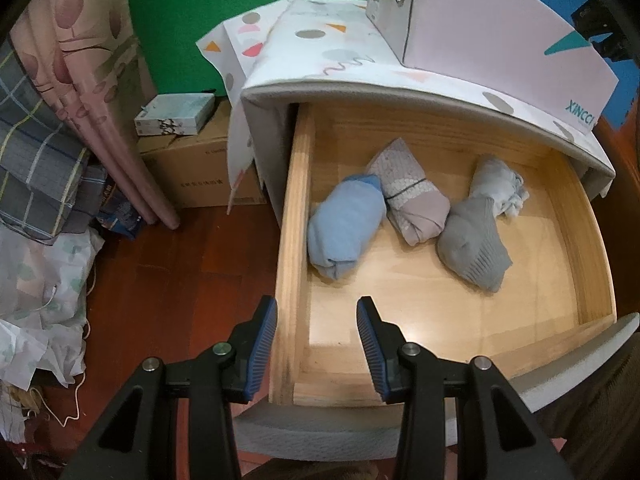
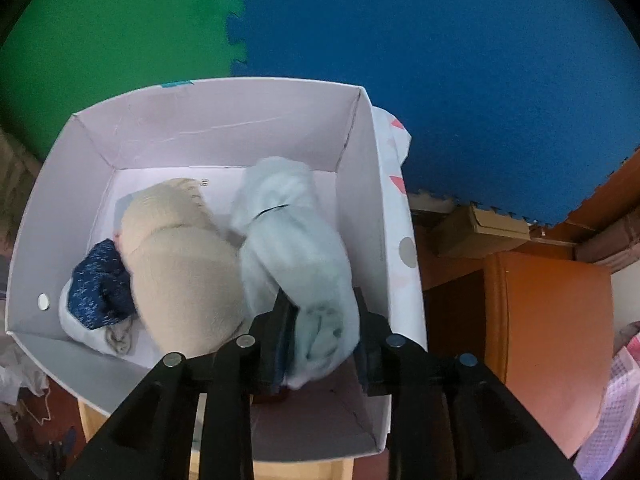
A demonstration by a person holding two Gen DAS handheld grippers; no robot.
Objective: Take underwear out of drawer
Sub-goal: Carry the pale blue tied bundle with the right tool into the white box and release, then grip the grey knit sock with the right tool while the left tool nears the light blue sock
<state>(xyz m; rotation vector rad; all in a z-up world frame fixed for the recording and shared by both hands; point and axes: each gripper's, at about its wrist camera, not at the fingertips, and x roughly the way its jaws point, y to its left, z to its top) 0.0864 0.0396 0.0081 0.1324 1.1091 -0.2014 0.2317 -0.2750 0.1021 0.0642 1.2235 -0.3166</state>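
Note:
The wooden drawer (image 1: 294, 240) stands pulled out. In it lie a light blue roll (image 1: 346, 232), a pink-and-white patterned roll (image 1: 412, 196) and a grey knit roll (image 1: 476, 240). My left gripper (image 1: 316, 308) hangs open above the drawer's front left corner, holding nothing. On top of the cabinet sits a white box (image 2: 360, 184). My right gripper (image 2: 324, 316) is over its right side, shut on a pale mint roll of underwear (image 2: 296, 240) that reaches down into the box. A beige roll (image 2: 188, 272) and a dark blue speckled piece (image 2: 100, 284) lie beside it.
Left of the cabinet stand a cardboard box (image 1: 192, 172) with a small carton (image 1: 176, 114) on it, a pink curtain (image 1: 116, 120) and piled bedding (image 1: 40, 160). Orange wooden furniture (image 2: 552, 340) is to the right. Green and blue foam mats (image 2: 440, 80) line the wall.

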